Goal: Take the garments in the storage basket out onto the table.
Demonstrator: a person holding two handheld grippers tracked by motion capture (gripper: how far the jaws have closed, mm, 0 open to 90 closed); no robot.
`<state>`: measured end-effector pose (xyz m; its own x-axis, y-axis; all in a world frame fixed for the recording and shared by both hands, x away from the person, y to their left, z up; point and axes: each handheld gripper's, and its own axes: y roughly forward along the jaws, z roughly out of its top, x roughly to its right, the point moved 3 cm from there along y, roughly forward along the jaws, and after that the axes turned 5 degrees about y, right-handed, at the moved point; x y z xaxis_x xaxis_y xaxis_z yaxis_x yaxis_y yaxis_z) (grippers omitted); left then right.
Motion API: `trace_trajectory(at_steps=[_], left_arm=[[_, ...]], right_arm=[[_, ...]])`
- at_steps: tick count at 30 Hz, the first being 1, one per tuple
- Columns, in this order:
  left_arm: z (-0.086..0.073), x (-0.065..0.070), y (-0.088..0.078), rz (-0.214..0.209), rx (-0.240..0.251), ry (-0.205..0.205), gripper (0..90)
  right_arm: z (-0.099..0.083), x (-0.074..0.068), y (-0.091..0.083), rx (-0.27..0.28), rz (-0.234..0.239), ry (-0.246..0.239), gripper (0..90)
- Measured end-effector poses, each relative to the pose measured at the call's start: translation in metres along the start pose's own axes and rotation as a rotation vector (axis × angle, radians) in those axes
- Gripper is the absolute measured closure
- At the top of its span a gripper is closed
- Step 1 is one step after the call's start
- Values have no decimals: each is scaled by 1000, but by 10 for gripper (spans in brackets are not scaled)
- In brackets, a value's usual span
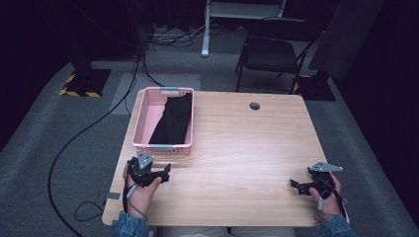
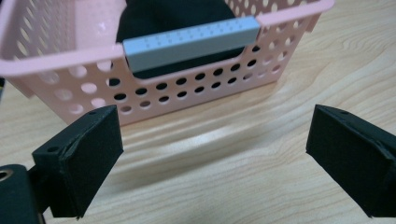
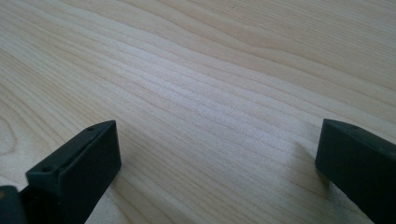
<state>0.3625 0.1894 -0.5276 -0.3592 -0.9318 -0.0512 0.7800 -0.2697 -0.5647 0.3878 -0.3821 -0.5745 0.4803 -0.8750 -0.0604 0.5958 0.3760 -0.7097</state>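
Fingers [image 2: 88, 154] of left gripper [image 1: 148, 170] wide apart, empty, facing pink basket [image 2: 196, 93], right gripper [image 1: 316, 181] wide, empty over table [image 3: 224, 84]

The surface [image 1: 237, 148] was a light wood-grain top that filled the middle of the high view, with a small round hole [image 1: 254, 105] near its far edge. A pink basket [image 1: 139, 118] stood on its upper left part, close to the left edge, with a black cloth [image 1: 173, 121] inside.
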Motion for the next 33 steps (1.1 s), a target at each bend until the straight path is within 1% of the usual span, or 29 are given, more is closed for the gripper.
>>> trace_trajectory(at_steps=[2, 6, 9, 14, 18, 24, 26, 31, 33], left_arm=[[3, 1, -3, 5, 28, 3, 32], [6, 1, -7, 14, 49, 8, 32], [8, 0, -8, 16, 59, 3, 32], [12, 0, -10, 8, 73, -17, 32], [17, 1, -12, 6, 90, -30, 32], [26, 3, -13, 4, 102, -21, 32], [30, 3, -13, -1, 107, -30, 33], [42, 2, -16, 0, 128, -29, 33], [44, 1, -16, -1, 131, -31, 32]], right_arm=[[0, 0, 0, 0, 0, 0, 0], [0, 0, 0, 0, 0, 0, 0], [0, 0, 0, 0, 0, 0, 0], [0, 0, 0, 0, 0, 0, 0], [0, 0, 0, 0, 0, 0, 0], [0, 0, 0, 0, 0, 0, 0], [0, 0, 0, 0, 0, 0, 0], [0, 0, 0, 0, 0, 0, 0], [0, 0, 0, 0, 0, 0, 0]])
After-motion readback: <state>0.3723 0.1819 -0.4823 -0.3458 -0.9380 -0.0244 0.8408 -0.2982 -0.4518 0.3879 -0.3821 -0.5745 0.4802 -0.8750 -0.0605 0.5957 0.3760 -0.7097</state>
